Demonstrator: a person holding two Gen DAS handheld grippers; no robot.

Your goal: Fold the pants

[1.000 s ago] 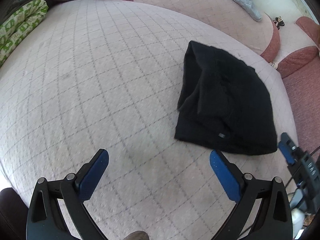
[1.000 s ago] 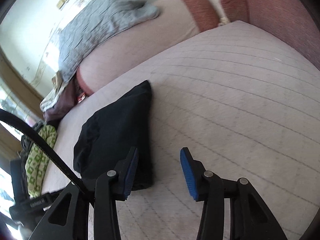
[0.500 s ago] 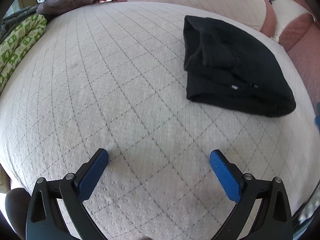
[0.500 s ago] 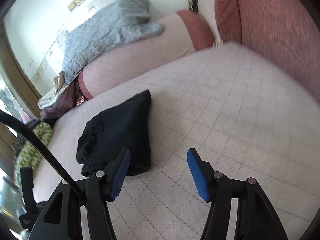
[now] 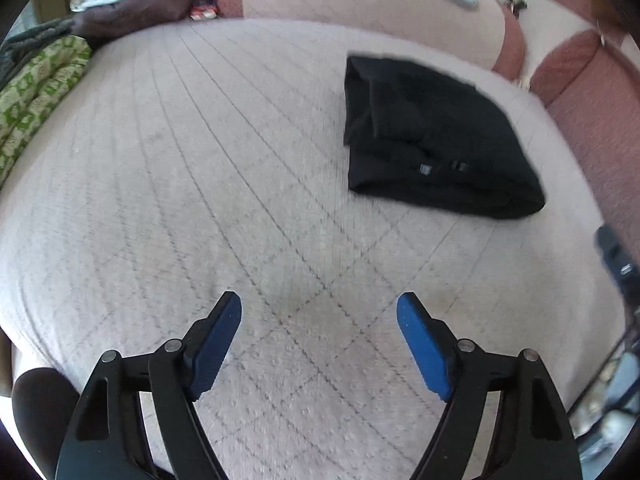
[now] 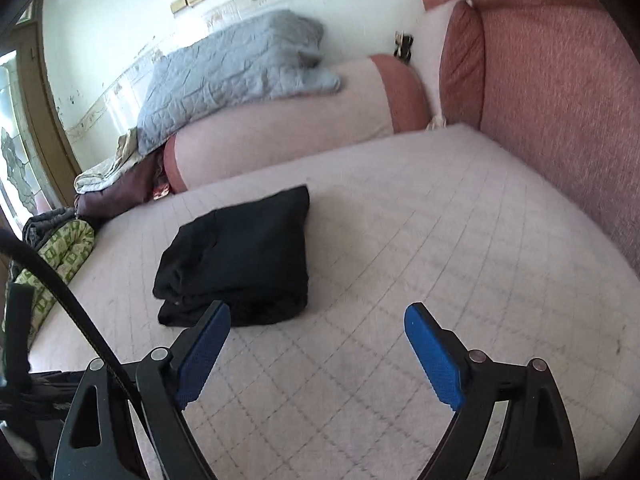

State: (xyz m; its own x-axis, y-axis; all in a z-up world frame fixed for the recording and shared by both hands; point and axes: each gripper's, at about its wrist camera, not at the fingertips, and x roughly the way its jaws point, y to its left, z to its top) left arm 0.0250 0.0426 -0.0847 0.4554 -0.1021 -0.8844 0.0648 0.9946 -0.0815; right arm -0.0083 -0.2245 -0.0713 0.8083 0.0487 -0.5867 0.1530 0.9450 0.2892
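Black fabric, folded into a compact bundle, is the pants in the left wrist view; they lie on the pale quilted mattress well ahead of the fingers and off toward the right one, touching neither. The left gripper holds nothing, its blue-padded fingers spread wide above bare quilting. Two small tags show on the near fold of the bundle. Far ahead of the left finger, at the mattress edge, sits a green patterned cushion, and beyond the pants a long pale bolster with a reddish end runs across the top. A blurred dark piece of the other tool shows at the right edge, out past the right finger.

In the right wrist view the right gripper is likewise empty, its fingers set wide apart over the mattress. The pants rest just ahead of the left finger, whose tip overlaps the bundle's near edge in the picture; whether they touch cannot be told. Ahead of the right finger the quilting is bare. A grey quilted blanket is draped over the bolster far ahead, and a reddish backrest cushion rises beyond the right finger. The green cushion lies out past the left finger.
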